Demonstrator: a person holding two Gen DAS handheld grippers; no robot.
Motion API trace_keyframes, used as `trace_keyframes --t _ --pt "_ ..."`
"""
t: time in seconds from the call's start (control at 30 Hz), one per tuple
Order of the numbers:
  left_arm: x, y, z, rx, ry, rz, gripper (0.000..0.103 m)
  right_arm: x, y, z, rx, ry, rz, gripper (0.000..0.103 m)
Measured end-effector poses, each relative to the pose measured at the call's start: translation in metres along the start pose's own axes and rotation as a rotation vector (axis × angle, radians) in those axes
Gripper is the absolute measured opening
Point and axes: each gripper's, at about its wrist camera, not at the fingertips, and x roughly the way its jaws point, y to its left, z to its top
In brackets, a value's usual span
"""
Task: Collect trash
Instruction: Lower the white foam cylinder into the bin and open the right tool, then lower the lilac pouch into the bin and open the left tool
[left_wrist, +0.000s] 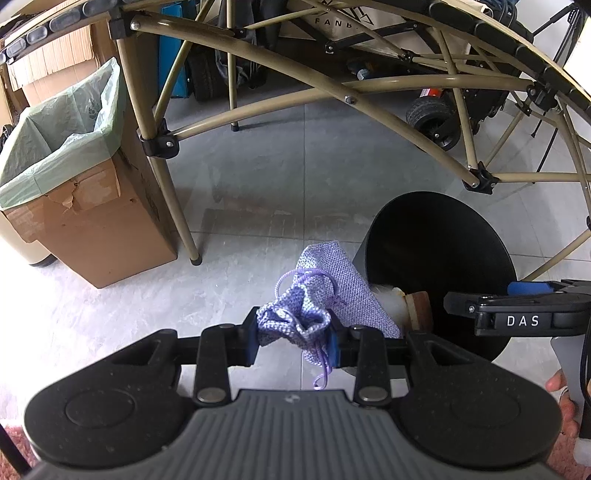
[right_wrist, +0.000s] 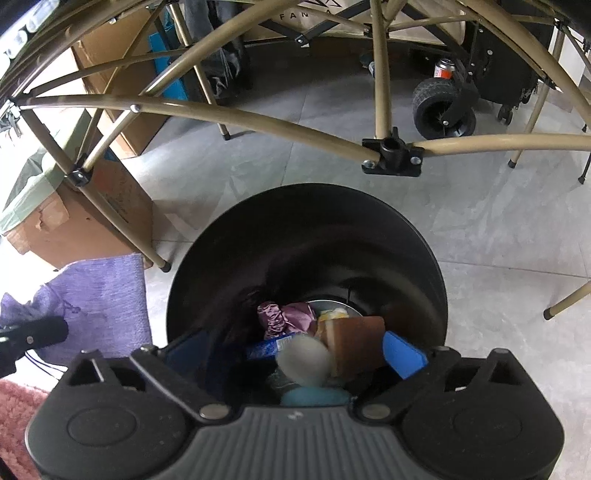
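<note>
My left gripper (left_wrist: 293, 341) is shut on the gathered neck of a purple drawstring pouch (left_wrist: 325, 291), held above the floor just left of a black round trash bin (left_wrist: 439, 258). The pouch also shows at the left of the right wrist view (right_wrist: 103, 306). My right gripper (right_wrist: 295, 354) is open over the bin's mouth (right_wrist: 306, 251). A blurred white piece (right_wrist: 304, 360) and a brown block (right_wrist: 354, 343) are in the air between its fingers, over the bin. In the bin lie a crumpled mauve wrapper (right_wrist: 284, 317), a blue packet (right_wrist: 269, 347) and other trash.
A cardboard box lined with a green bag (left_wrist: 62, 155) stands at the left. Tan folding-table legs (left_wrist: 332, 81) arch over the tiled floor. A wheeled cart (left_wrist: 436, 122) stands behind. A pink rug (right_wrist: 14, 413) lies at the lower left.
</note>
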Motion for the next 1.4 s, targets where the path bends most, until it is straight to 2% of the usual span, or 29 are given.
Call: trace_keyframes --t 0.17,0.57,1.03,1.4 --pt "-0.002 0.000 0.000 0.002 -0.007 -0.003 0.035 0.001 -0.002 -0.001 0.011 0.022 0.000 0.103" --pt "-0.011 -0.014 0.002 0.034 -0.036 -0.024 0.035 -0.017 -0.007 -0.003 0.011 -0.002 0.002 0.103" --pt "-0.020 -0.076 -0.003 0.148 -0.041 -0.065 0.035 -0.080 -0.059 0.001 0.121 -0.096 -0.087 0.103" --pt "0.009 -0.129 0.007 0.203 -0.007 -0.067 0.035 -0.119 -0.108 -0.003 0.225 -0.180 -0.137 0.103"
